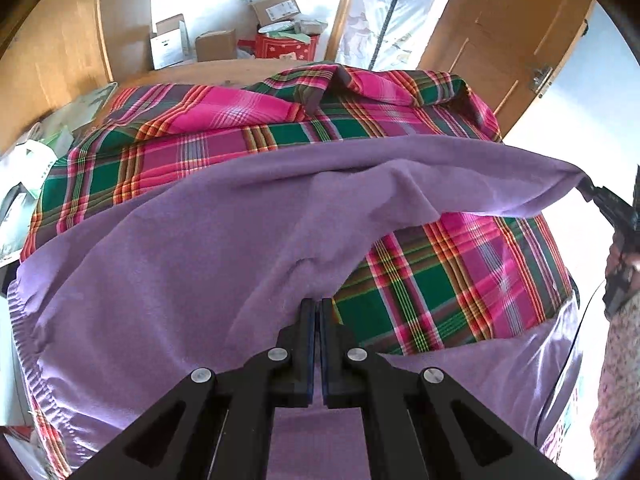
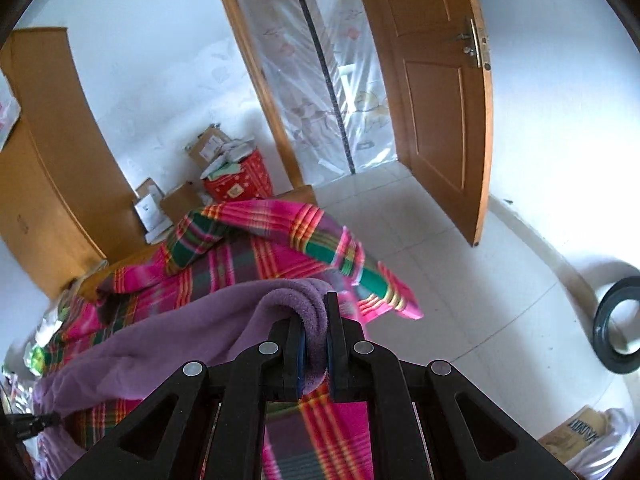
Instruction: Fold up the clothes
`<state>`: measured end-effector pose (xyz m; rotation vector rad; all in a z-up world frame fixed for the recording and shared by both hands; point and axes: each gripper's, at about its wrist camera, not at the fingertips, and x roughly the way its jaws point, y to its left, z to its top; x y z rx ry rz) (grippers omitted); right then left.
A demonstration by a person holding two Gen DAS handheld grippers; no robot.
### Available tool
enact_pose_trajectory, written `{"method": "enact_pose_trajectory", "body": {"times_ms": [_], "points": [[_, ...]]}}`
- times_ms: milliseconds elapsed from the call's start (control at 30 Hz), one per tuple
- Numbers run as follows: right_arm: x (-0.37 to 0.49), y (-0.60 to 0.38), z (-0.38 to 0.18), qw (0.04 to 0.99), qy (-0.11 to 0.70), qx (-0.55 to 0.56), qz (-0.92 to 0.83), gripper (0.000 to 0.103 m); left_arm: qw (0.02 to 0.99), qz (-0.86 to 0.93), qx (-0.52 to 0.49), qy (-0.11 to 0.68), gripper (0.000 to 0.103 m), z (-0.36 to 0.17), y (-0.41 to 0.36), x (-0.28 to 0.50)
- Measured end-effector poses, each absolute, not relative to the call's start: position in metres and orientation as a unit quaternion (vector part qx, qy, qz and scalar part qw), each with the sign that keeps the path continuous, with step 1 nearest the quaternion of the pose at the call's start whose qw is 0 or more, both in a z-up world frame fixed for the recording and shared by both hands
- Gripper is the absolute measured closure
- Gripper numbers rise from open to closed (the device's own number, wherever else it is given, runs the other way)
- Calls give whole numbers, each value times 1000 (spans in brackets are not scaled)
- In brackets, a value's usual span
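Note:
A purple fleece garment (image 1: 200, 240) lies across a pink, green and red plaid cloth (image 1: 224, 136) that covers the table. My left gripper (image 1: 319, 304) is shut on a pinch of the purple garment near its lower middle. At the far right of the left wrist view the right gripper (image 1: 588, 188) holds a raised corner of the same garment. Seen from the right wrist, my right gripper (image 2: 316, 320) is shut on a bunched roll of the purple garment (image 2: 168, 336), lifted above the plaid cloth (image 2: 240, 264). An elastic waistband edge (image 1: 28, 320) shows at the left.
Cardboard boxes (image 1: 276, 8) and a red box (image 1: 286, 46) stand on the floor beyond the table. A wooden cabinet (image 2: 44, 168) is at the left, an open wooden door (image 2: 440, 92) at the right. A black ring (image 2: 618, 328) rests on the white tiled floor.

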<state>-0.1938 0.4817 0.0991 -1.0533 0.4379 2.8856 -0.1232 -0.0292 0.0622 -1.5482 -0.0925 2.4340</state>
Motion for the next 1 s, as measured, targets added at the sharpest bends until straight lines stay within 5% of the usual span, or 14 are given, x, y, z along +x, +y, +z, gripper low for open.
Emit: {"method": "enact_pose_trajectory", "body": {"times_ms": [700,1000], "points": [[-285,499,51,113,140,-412,893,94,177,809,-558,-57,101,46,-34,-117],[-279,509,43,162,140,-412,886,79,193,813,-546,-59,101,49,-31,-109]]}}
